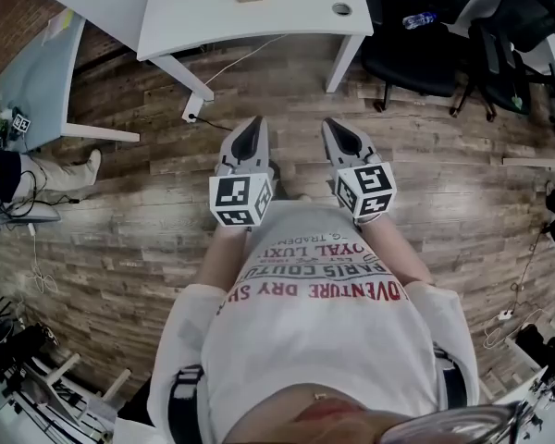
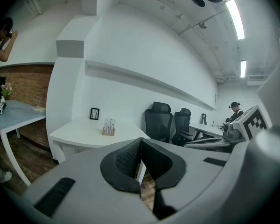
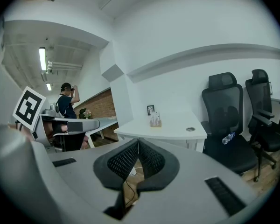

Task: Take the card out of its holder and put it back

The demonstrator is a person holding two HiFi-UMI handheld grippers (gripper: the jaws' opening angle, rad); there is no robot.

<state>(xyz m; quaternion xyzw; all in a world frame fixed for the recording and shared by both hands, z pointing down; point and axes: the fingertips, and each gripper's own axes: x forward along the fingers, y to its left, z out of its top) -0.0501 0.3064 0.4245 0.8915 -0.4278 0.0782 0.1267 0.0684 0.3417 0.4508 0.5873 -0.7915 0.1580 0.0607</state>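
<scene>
Evenly bright; ceiling strip light (image 2: 234,13) glaring; fisheye-warped, vignetted edges.

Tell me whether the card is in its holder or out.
In: the card stands upright in the holder on the white desk.

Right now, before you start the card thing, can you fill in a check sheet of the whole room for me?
Surface: white desk, ahead of both grippers, out of reach.
Job's things: holder on the desk, card standing in it.
Clutter: frame on the desk; bottle on a chair.
Grippers: left gripper and right gripper both shut, empty.
Cables: one cable runs from the desk down to the floor; more lie at the floor's edges.
Surroundings: wood floor, blue table, another person.
</scene>
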